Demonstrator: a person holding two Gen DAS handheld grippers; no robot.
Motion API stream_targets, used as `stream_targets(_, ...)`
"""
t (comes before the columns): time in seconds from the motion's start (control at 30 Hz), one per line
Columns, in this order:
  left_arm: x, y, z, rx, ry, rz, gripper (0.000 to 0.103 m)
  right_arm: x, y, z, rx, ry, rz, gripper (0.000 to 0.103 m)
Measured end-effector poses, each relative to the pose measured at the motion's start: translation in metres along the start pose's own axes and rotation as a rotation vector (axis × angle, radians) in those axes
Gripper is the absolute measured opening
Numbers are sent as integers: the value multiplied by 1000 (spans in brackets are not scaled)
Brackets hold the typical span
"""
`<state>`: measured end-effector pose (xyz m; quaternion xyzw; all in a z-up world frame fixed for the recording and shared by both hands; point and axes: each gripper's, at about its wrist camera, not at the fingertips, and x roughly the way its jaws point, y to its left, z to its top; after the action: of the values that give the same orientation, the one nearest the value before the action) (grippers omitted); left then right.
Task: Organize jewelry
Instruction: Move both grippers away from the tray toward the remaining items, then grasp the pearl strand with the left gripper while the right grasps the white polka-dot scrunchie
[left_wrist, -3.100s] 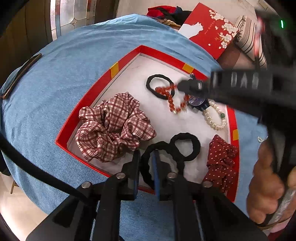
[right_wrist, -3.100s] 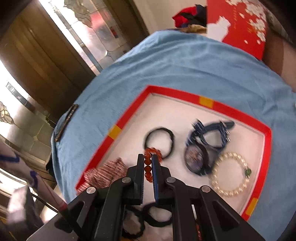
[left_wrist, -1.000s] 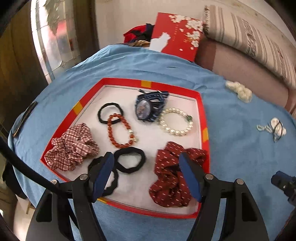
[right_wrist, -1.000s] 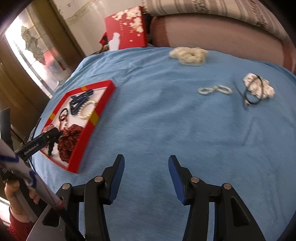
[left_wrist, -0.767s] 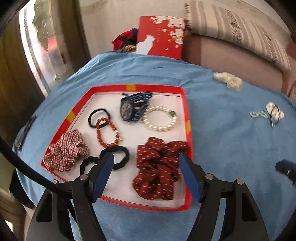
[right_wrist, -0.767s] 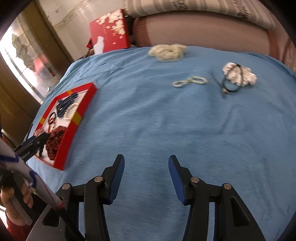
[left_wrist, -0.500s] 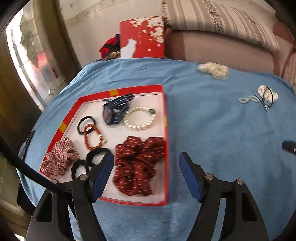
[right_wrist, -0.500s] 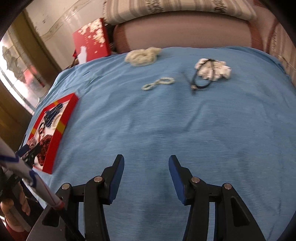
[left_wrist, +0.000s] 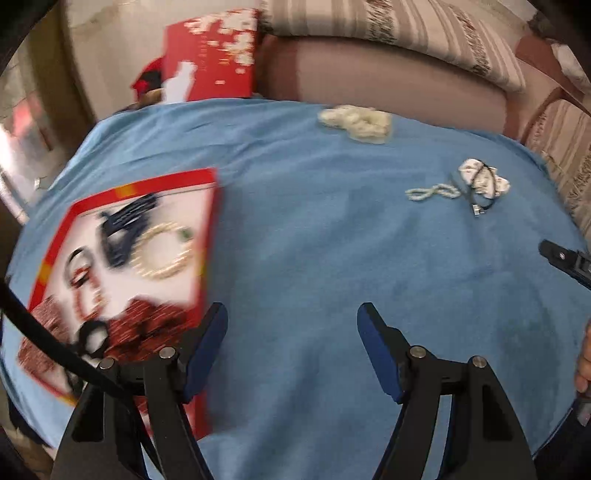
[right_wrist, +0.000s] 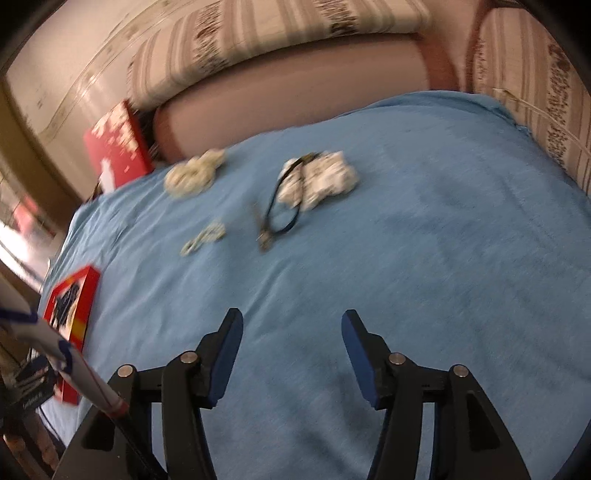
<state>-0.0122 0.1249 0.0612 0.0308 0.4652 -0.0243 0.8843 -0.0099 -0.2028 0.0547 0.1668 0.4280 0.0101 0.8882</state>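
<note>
A red-rimmed tray (left_wrist: 212, 236) lies at the left of the blue cloth and holds scrunchies, hair ties, a watch and bead bracelets, all blurred. Loose on the cloth are a cream scrunchie (left_wrist: 356, 122), a small pearl bracelet (left_wrist: 430, 192) and a white patterned scrunchie (left_wrist: 484, 179) with a black cord (left_wrist: 480, 203) over it. My left gripper (left_wrist: 291, 321) is open over bare cloth, just right of the tray. My right gripper (right_wrist: 291, 325) has nothing between its fingers and its jaws are opening; the pearl bracelet (right_wrist: 203, 238), black cord (right_wrist: 280, 210) and white scrunchie (right_wrist: 325, 179) lie well ahead of it.
A red gift box (left_wrist: 210, 55) stands at the back left against a pink sofa (left_wrist: 388, 81) with striped cushions. The tip of the other gripper (left_wrist: 565, 258) and a hand (left_wrist: 583, 358) show at the right edge of the left wrist view.
Both grippers have swung right across the cloth; the tray slid to the left of both views and the loose pieces came nearer. The right jaws stand a little wider.
</note>
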Motion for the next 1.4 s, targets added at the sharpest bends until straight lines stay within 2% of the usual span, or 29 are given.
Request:
stream_targets(0.13, 27, -36, 24, 63, 17, -56, 72, 19, -11, 22, 22, -7, -3, 61)
stream_targets(0.3, 70, -68, 64, 77, 36, -141, 72, 51, -14, 43, 41, -5, 29, 61)
stream_targets(0.5, 111, -101, 97, 134, 40, -158, 72, 77, -22, 60, 74, 3, 69, 61)
stream_targets(0.77, 136, -127, 109, 182, 51, -195, 72, 81, -40, 75, 127, -8, 125, 61)
stream_targets(0.93, 142, -132, 109, 170, 55, -218, 72, 82, -62, 86, 265, -27, 203, 61)
stream_targets(1.03, 145, -129, 109, 150, 61, -236, 71, 90, -72, 88, 326, -28, 211, 61)
stream_targets(1.07, 145, -128, 109, 144, 66, -247, 67, 93, -72, 90, 323, -24, 202, 60)
stream_targets(1.1, 146, -128, 108, 143, 74, -260, 52, 98, -70, 90, 309, -19, 189, 52)
stream_targets(1.13, 147, -130, 108, 150, 85, -264, 24, 103, -66, 91, 285, -12, 174, 45)
stream_targets(1.17, 147, -134, 107, 172, 89, -223, 12, 108, -62, 91, 261, 1, 163, 36)
stream_targets(1.2, 146, -141, 106, 201, 89, -192, 5, 111, -56, 92, 224, 2, 148, 34)
stream_targets(1.23, 145, -145, 105, 216, 83, -183, 5, 112, -49, 92, 185, -8, 124, 33)
stream_targets(1.27, 142, -148, 104, 227, 79, -182, 5, 112, -44, 92, 157, -11, 109, 22)
stream_targets(1.3, 139, -149, 103, 226, 78, -185, 5, 112, -39, 93, 131, 2, 118, 6)
stream_targets(1.33, 134, -149, 103, 220, 73, -192, 5, 109, -36, 93, 122, 5, 122, 6)
stream_targets(1.4, 116, -144, 101, 201, 53, -210, 5, 95, -32, 93, 93, -34, 75, 6)
